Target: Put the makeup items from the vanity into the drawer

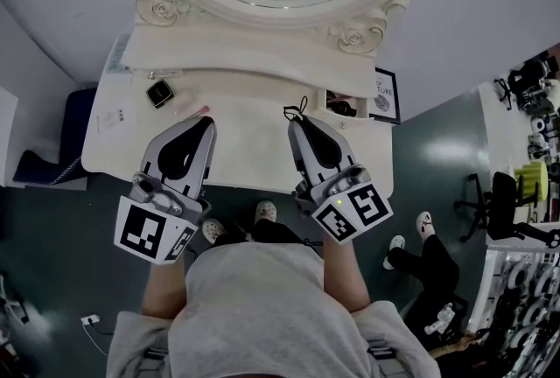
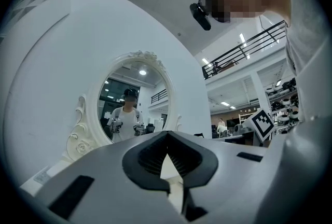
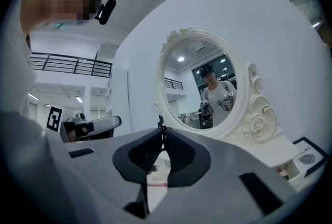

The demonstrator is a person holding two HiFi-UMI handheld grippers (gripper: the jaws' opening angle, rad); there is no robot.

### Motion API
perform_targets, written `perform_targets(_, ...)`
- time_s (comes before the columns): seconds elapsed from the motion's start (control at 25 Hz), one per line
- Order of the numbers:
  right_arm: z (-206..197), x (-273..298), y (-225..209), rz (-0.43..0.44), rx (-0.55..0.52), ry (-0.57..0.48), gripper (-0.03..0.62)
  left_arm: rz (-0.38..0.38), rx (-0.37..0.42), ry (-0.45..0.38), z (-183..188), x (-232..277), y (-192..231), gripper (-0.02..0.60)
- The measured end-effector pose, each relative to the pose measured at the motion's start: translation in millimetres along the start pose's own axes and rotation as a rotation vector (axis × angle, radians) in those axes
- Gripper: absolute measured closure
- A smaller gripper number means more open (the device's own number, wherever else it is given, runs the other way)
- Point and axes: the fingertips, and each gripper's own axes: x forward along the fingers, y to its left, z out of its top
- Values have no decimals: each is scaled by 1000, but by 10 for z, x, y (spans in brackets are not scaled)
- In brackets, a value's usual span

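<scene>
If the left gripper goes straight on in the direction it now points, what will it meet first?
Probably the small pink item lying just past the shut jaws of the left gripper; behind it comes the mirror's raised base. Height is unclear.

Vanity top (image 1: 254,149): middle free, 2 rear corners crowded
A bare strip runs back to the mirror base (image 1: 254,66); a black compact (image 1: 159,93) stands rear left, small clutter (image 1: 341,107) and a framed sign (image 1: 385,94) rear right.

Below me the white vanity (image 1: 254,149) carries a dark square compact (image 1: 159,93) at its left, a pink item (image 1: 198,111) nearby, and a framed sign (image 1: 383,94) at its right.
</scene>
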Motion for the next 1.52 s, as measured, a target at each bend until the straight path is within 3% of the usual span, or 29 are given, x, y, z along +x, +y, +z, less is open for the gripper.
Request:
perform_targets(1.04, 125, -525, -818, -167, 9, -40, 559, -124, -1, 14, -113, 641, -469, 568)
perform_targets(1.52, -134, -677, -1186, -206, -62, 77, 559, -140, -8, 20, -207, 907, -636, 568)
